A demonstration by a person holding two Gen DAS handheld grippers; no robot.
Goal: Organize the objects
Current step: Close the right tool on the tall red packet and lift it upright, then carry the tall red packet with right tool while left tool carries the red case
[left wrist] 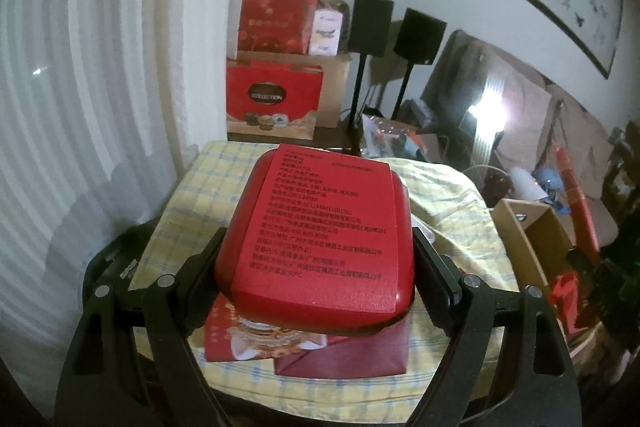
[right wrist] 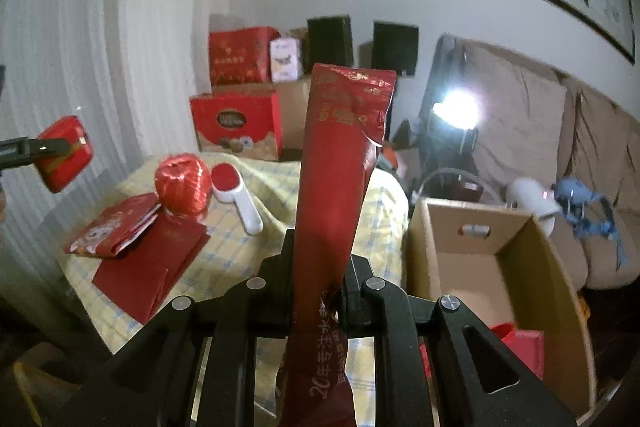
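In the left wrist view my left gripper (left wrist: pixel 316 251) is shut on a red box (left wrist: pixel 320 223) with rounded corners, its two fingers pressing on the box's sides. The box's printed label faces up, and it hangs above the table (left wrist: pixel 448 187) with the yellow checked cloth. In the right wrist view my right gripper (right wrist: pixel 320 263) is shut on a long red packet (right wrist: pixel 340 163) that stands upright between the fingers. The same red box (right wrist: pixel 64 155) shows at the far left of that view, held in the air.
On the table lie a red ball of ribbon (right wrist: pixel 182 183), a white brush with a red pad (right wrist: pixel 236 195), red printed packets (right wrist: pixel 116 227) and a dark red paper bag (right wrist: pixel 152 263). An open cardboard box (right wrist: pixel 492 267) stands right of the table. Red gift boxes (right wrist: pixel 236 125) and speakers stand behind.
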